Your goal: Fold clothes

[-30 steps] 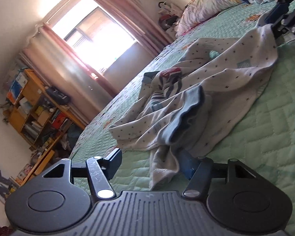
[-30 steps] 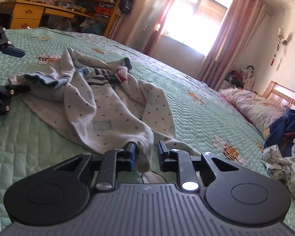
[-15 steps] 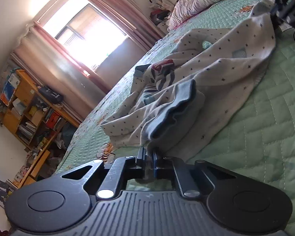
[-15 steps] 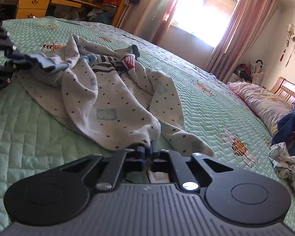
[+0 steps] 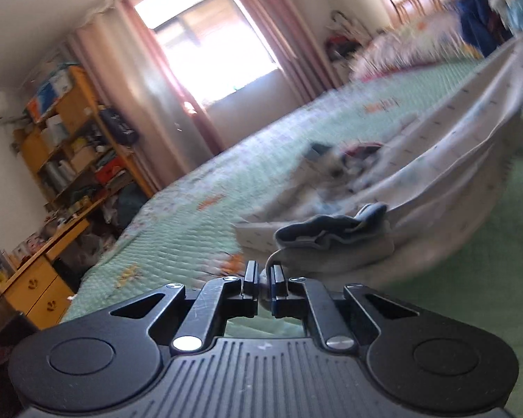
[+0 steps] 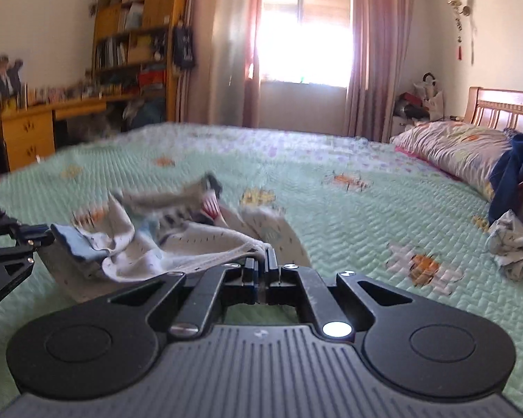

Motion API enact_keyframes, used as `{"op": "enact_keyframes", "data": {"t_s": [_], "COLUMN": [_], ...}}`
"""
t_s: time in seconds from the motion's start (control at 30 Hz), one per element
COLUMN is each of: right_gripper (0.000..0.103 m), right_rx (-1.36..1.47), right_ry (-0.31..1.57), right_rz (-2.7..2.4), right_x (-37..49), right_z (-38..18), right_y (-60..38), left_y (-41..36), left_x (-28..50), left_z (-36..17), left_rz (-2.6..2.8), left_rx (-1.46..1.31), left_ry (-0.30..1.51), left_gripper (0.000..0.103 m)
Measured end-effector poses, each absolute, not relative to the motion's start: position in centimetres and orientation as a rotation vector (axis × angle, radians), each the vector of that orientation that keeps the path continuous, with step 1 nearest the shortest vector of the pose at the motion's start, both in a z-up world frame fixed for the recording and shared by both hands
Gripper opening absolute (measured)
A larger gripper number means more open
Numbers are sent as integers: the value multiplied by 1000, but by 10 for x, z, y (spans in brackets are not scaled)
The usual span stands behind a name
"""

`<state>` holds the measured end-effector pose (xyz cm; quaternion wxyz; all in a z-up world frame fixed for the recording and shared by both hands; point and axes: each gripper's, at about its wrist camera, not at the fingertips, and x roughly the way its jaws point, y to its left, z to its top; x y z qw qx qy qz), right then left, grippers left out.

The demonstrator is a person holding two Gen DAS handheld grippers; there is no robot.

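With both grippers clamped on cloth, this reads as the lift-and-spread step of the fold, not the fold itself. Left gripper (image 5: 263, 274): jaws pressed together, pinching a corner of the white dotted garment (image 5: 446, 160) right beside its blue-grey ribbed cuff (image 5: 334, 230). Right gripper (image 6: 263, 264): jaws likewise pinched shut on the garment's white hem (image 6: 226, 244). In the right wrist view the left gripper (image 6: 35, 235) sits at the far left, holding the other end, so the 2 grips are well apart with the cloth slung between them. Near edge is off the green quilted bedspread (image 6: 348, 216); the bunched middle with the striped red print (image 6: 211, 205) looks to be touching the bed, blur makes that uncertain.

Next move, my read: raise both ends together until the bunched part hangs free, pull the grips apart to take out slack, then lay it flat. Risk: thin pinches slipping under tension
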<state>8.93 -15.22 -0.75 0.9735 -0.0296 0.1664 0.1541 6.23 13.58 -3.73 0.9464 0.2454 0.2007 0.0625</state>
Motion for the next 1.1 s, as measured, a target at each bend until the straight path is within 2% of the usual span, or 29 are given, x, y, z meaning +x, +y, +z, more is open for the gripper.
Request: {"op": "enact_keyframes", "data": {"t_s": [0.13, 0.2, 0.4, 0.5, 0.53, 0.6, 0.63, 0.7, 0.73, 0.8, 0.83, 0.87, 0.97, 1.1], "right_gripper": [3, 3, 3, 5, 7, 24, 36, 42, 44, 60, 76, 82, 82, 82], "right_rx": [15, 40, -30, -96, -97, -84, -75, -45, -23, 24, 30, 32, -9, 113], "right_ry": [307, 363, 661, 729, 725, 697, 669, 606, 575, 533, 533, 535, 615, 702], "right_rz": [320, 332, 363, 391, 393, 387, 367, 326, 310, 272, 236, 199, 116, 126], "right_x": [54, 45, 32, 17, 12, 4, 4, 6, 8, 20, 30, 40, 75, 106], "right_z": [29, 27, -62, -86, -84, -75, -67, -49, -40, -27, -27, -27, -49, -79], "right_y": [-172, -176, -161, -152, -155, -166, -176, -195, -203, -216, -220, -224, -228, -230], "left_y": [148, 153, 176, 182, 184, 187, 186, 181, 176, 165, 160, 156, 142, 129], "left_x": [24, 8, -17, -27, -33, -45, -50, -60, -62, -61, -56, -51, -37, -30], "left_z": [-1, -2, -69, -82, -80, -73, -67, -52, -45, -35, -32, -30, -31, -38], "left_rz": [151, 156, 203, 225, 226, 222, 226, 222, 215, 202, 189, 176, 147, 114], "left_rx": [399, 358, 337, 360, 358, 359, 367, 383, 392, 417, 424, 425, 421, 438], "left_ry": [392, 420, 614, 664, 666, 650, 627, 553, 512, 463, 453, 448, 450, 465], "left_gripper": [6, 7, 10, 9, 13, 20, 23, 25, 32, 35, 35, 35, 35, 36]}}
